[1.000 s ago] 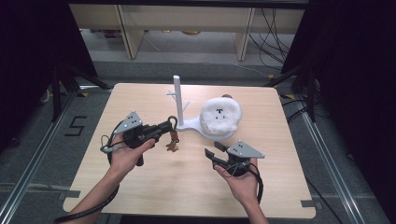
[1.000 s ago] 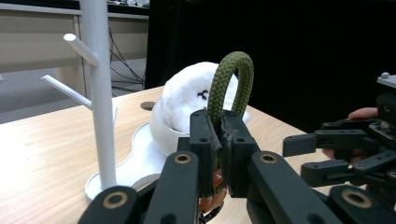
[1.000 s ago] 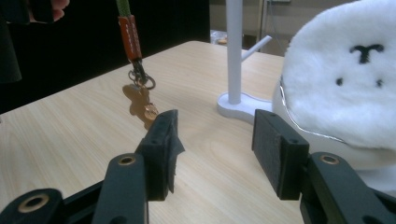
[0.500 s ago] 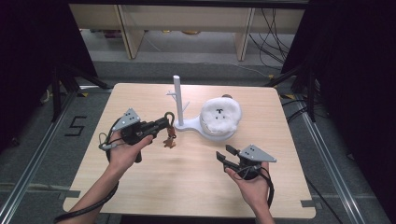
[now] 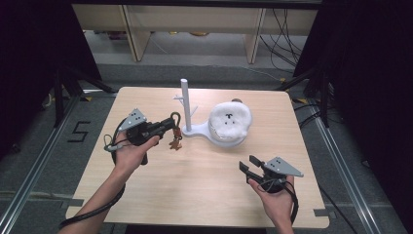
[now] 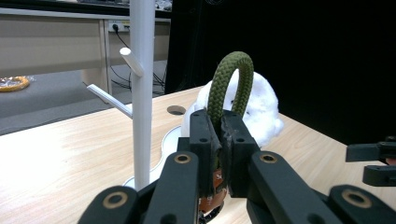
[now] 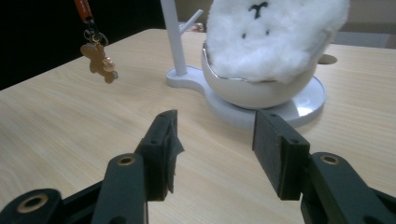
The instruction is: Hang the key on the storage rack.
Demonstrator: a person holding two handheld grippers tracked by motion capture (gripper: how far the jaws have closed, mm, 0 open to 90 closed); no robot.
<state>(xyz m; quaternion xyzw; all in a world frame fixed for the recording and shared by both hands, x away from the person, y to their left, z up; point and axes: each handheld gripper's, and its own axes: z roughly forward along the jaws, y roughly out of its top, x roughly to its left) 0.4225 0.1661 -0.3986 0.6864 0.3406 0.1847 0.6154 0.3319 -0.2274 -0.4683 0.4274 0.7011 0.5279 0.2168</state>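
Observation:
My left gripper (image 5: 170,123) is shut on a green rope loop (image 6: 231,79), held above the table left of the white peg stand (image 5: 185,102). An orange strap and a brown gingerbread charm (image 5: 174,143) hang from the loop; the charm (image 7: 99,58) dangles clear of the tabletop. In the left gripper view the stand's pole (image 6: 141,84) rises just left of the loop, with two pegs pointing left. My right gripper (image 5: 248,165) is open and empty near the front right of the table; its jaws (image 7: 215,149) point at the white plush (image 7: 275,32) in its bowl.
The stand shares a white base (image 5: 197,129) with a round bowl (image 7: 261,93) that holds the plush (image 5: 230,121). A small round hole (image 6: 176,110) is in the tabletop behind it. The wooden table (image 5: 204,190) has bare surface between the hands.
My right gripper has slid to the right and toward the table's front edge, away from the bowl, jaws still apart. The left gripper and its loop have stayed put.

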